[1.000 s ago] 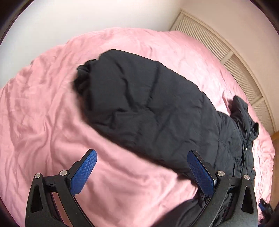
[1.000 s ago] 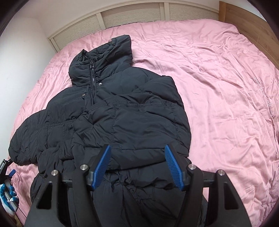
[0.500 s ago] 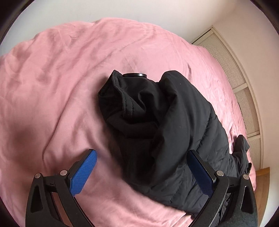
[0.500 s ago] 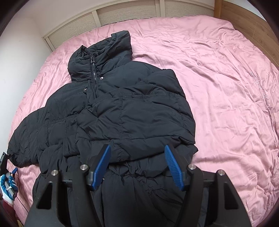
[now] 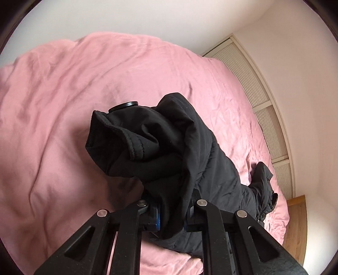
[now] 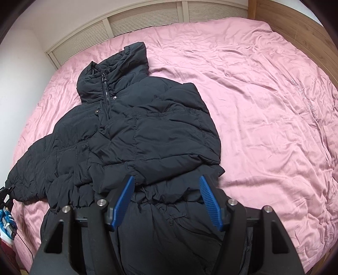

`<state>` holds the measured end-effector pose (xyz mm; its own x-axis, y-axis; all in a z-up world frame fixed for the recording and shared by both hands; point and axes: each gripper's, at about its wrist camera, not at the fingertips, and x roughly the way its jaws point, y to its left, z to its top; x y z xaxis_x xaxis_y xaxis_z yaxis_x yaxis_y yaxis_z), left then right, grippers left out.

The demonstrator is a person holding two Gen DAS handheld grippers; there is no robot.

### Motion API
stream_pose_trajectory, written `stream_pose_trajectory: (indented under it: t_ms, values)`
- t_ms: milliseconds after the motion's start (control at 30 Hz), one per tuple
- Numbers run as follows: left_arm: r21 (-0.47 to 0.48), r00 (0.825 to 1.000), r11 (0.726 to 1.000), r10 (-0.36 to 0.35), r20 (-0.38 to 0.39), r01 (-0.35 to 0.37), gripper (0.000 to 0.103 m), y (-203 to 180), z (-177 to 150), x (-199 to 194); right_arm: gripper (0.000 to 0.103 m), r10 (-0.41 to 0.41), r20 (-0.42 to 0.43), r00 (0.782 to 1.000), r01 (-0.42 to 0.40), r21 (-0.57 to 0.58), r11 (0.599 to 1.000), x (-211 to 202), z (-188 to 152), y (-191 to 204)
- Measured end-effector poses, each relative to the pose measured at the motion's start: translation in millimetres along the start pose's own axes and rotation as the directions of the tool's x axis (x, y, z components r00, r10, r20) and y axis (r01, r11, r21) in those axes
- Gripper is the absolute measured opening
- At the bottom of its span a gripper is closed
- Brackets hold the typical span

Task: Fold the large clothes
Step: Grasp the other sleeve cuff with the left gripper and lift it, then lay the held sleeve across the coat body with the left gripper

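Note:
A black puffer jacket point(image 6: 147, 131) lies on the pink bedsheet point(image 6: 264, 105), collar at the back, its right sleeve folded across the chest. Its left sleeve stretches to the left edge of the bed. In the left wrist view my left gripper point(image 5: 171, 215) is shut on the sleeve cuff point(image 5: 135, 143), which bunches up in front of the camera with a black round button on top. The rest of the jacket trails off to the right point(image 5: 232, 179). My right gripper point(image 6: 166, 201) is open and empty above the jacket's waist.
Slatted cream panels point(image 6: 147, 19) run along the wall behind the bed. A wooden bed frame point(image 6: 295, 23) edges the right side. A blue and white object point(image 6: 6, 222) sits at the bed's left edge. The pink sheet point(image 5: 63, 127) spreads wide around the jacket.
My left gripper has closed on the sleeve cuff, which it approached over the last second. My right gripper has drifted slightly back and stays open.

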<state>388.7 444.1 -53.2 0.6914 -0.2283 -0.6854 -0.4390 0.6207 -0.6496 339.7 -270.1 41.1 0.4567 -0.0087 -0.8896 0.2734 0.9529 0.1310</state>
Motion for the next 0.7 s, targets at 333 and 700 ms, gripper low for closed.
stream_pose_trajectory:
  t_ms: [333,700]
  values:
    - [0.234,0.992,0.964,-0.126,-0.011,0.125,0.012,-113,-28,-36,0.063,0.038,0.025,0.999,-0.039,0.044,0.998,-10,-2,-22]
    - [0.39,0.965,0.886,-0.201,-0.167,0.252,0.012,-222,-110,-2,0.063,0.038,0.058,0.998,-0.043,0.098,0.994,-26,-6,-80]
